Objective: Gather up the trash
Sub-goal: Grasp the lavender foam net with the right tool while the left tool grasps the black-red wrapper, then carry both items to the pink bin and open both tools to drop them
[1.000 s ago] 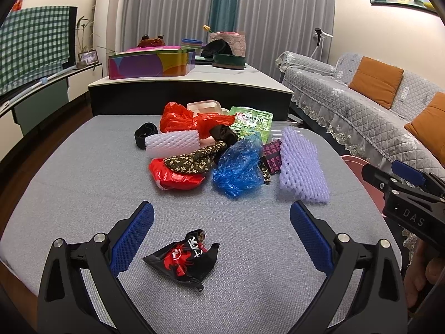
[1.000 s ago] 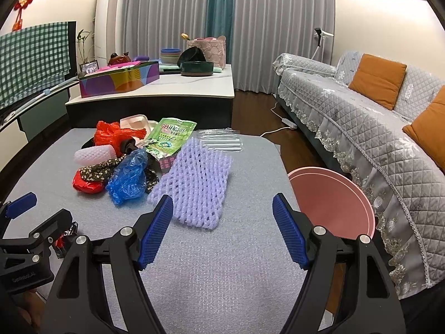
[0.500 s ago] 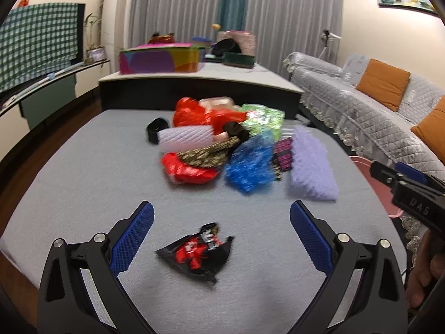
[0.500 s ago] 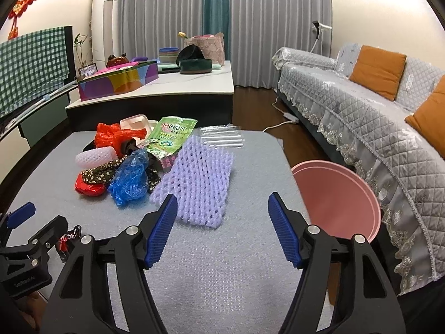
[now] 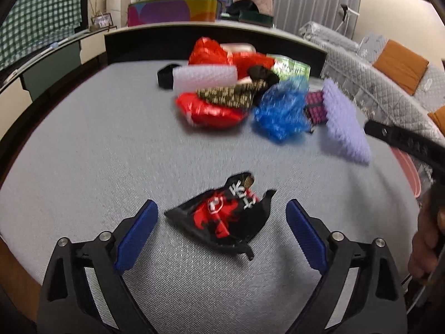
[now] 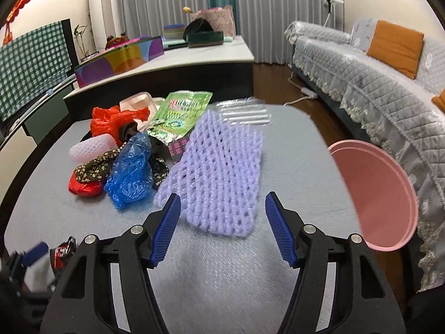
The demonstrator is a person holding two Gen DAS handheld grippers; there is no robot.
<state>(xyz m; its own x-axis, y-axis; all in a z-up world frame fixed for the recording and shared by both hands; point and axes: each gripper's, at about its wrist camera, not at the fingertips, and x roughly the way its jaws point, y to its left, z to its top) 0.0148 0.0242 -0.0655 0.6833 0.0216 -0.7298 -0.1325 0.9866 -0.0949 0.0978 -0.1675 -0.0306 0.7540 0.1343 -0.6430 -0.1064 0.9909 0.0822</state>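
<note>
Black-and-red foil marked the nearest piece of trash, a crumpled snack wrapper [image 5: 222,218] that lay on the grey worktop [image 5: 91,153] between the spread fingers of the left hand-held gripper [image 5: 222,224], which was open and gripping nothing. Beyond the wrapper, a heap of litter sat toward the far edge of the worktop: red plastic bags [image 5: 211,110], a blue plastic bag [image 5: 281,111] and a white foam sleeve [image 5: 204,76]. The right hand-held gripper [image 6: 222,226], also open and empty, pointed at a purple foam net [image 6: 222,178] just right of that heap. A pink bin [image 6: 375,192] stood off the worktop's right edge, beside the sofa [image 6: 375,83]. Collection appeared barely begun, both tools seemingly lining up on a first piece. The next move likely called for lowering each over its target, closing on the thin, crushable material, then carrying it to the bin.
</note>
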